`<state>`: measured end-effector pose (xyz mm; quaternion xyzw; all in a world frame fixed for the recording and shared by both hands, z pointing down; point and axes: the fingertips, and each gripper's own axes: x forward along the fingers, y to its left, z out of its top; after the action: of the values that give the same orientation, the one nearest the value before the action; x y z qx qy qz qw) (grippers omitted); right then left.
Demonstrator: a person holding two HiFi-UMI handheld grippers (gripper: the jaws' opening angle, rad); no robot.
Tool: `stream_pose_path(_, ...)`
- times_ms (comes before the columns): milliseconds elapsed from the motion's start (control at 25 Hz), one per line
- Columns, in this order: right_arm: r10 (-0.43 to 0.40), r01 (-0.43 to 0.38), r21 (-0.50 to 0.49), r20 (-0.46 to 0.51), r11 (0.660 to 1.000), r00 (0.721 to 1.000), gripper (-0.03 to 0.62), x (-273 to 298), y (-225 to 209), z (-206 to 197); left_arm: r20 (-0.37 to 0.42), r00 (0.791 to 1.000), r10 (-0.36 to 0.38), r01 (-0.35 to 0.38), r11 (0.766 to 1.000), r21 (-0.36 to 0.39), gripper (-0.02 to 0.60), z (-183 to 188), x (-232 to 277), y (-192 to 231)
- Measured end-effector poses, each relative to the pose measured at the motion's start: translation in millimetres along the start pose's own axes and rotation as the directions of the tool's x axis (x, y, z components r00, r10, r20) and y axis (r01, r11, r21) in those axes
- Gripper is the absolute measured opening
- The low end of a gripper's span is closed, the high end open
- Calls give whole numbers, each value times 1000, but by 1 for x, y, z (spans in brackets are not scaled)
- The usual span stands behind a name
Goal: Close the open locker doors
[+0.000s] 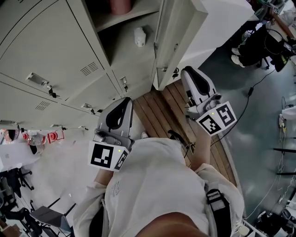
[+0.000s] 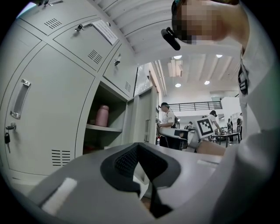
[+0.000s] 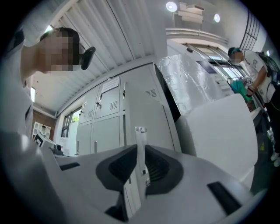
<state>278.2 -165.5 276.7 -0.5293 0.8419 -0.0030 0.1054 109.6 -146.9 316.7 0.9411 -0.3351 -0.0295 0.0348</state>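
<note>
An open locker compartment (image 1: 132, 44) (image 2: 107, 140) holds a pink bottle (image 1: 121, 5) (image 2: 102, 116) on its shelf and a small white object (image 1: 140, 36) lower down. Its grey door (image 1: 178, 32) (image 3: 146, 105) stands swung out towards me. My right gripper (image 1: 188, 70) (image 3: 139, 153) is at the door's free edge. In the right gripper view that edge, with its latch plate (image 3: 140, 130), fills the narrow gap between the pads, so the jaws look shut on it. My left gripper (image 1: 123, 102) (image 2: 139, 148) hangs lower left of the opening, shut and empty.
Closed grey lockers with handles (image 1: 46, 51) (image 2: 26, 100) fill the left. A wooden floor strip (image 1: 155, 109) runs under the grippers. A large white block (image 1: 222, 23) stands behind the door. People and desks (image 2: 168, 124) are farther off; cables and chairs (image 1: 259, 46) lie at the right.
</note>
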Motion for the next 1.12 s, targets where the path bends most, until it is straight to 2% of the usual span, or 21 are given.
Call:
stream_pose_path(80, 20, -20, 13, 9, 1000, 1000, 28, 9, -6, 2, 0, 1000, 17, -17, 1000, 0, 8, 0, -1, 1)
stream_pose_path(160, 39, -39, 20, 15, 999, 999, 84, 16, -9, 4, 0, 999, 35, -35, 999, 1, 8, -1, -3, 3)
stream_pose_path(360, 69, -70, 32, 23, 997, 997, 84, 26, -10, 5, 6, 996, 85, -86, 996, 7, 8, 0, -10, 12)
stream_pose_path(480, 116, -117, 46, 26, 992, 993, 84, 33, -2, 4, 11, 994, 107, -107, 994, 11, 8, 1, -15, 17)
stream_pose_path(680, 225, -227, 100, 27, 969, 974, 84, 54, 21, -1, 20, 990, 142, -143, 989, 30, 8, 5, -25, 29)
stream_pose_path(1120, 357, -356, 69, -11, 932, 934, 83, 122, 67, -17, 32, 970, 241, -242, 970, 35, 8, 15, -58, 74)
